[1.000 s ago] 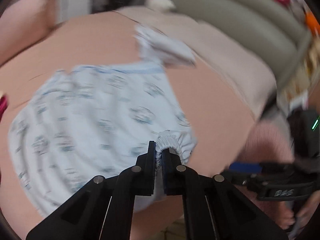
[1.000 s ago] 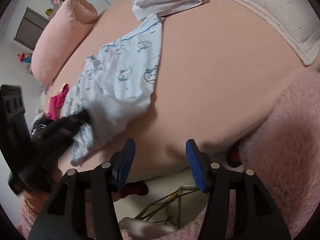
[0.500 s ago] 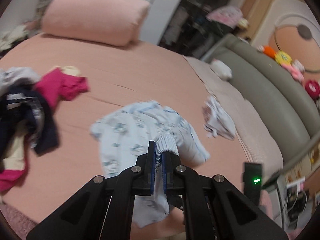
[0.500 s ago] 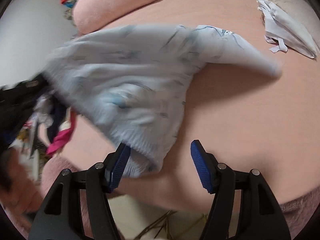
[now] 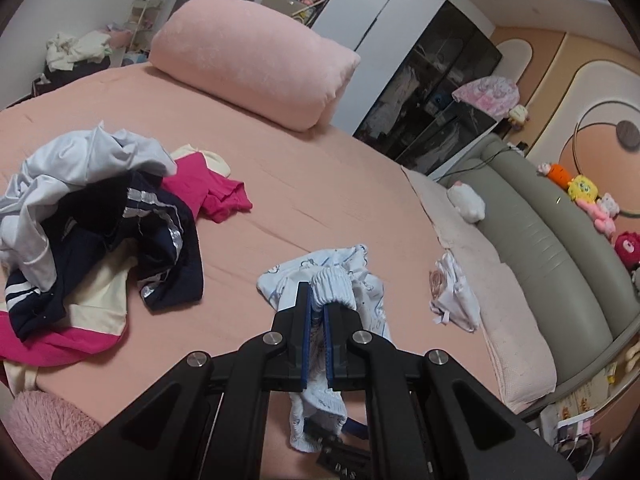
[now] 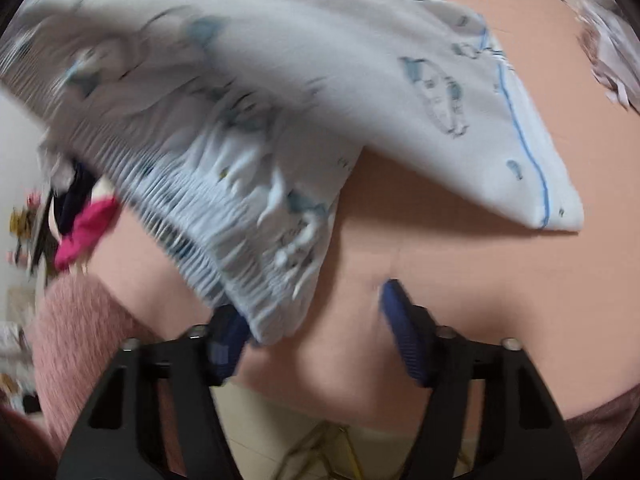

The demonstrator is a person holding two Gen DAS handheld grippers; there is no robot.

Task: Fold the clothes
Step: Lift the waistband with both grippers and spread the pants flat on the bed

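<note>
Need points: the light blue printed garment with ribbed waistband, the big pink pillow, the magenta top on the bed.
light blue printed garment [image 5: 332, 286], left wrist view, on the ribbed waistband above the pads.
big pink pillow [image 5: 256, 56], left wrist view, on the middle of its top face.
magenta top [image 5: 216, 194], left wrist view, on the flat part beside the dark pile.

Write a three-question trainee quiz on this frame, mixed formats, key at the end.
1. True or false: the left gripper is shut on the elastic band of the pale blue printed garment.
2. The pink pillow lies on: A the bed; B the floor; C a chair.
3. Which gripper does not clamp the garment?
Key: 1 true. 2 A. 3 the right gripper: its jaws have just been closing, with the cloth edge between them but not pinched.
</note>
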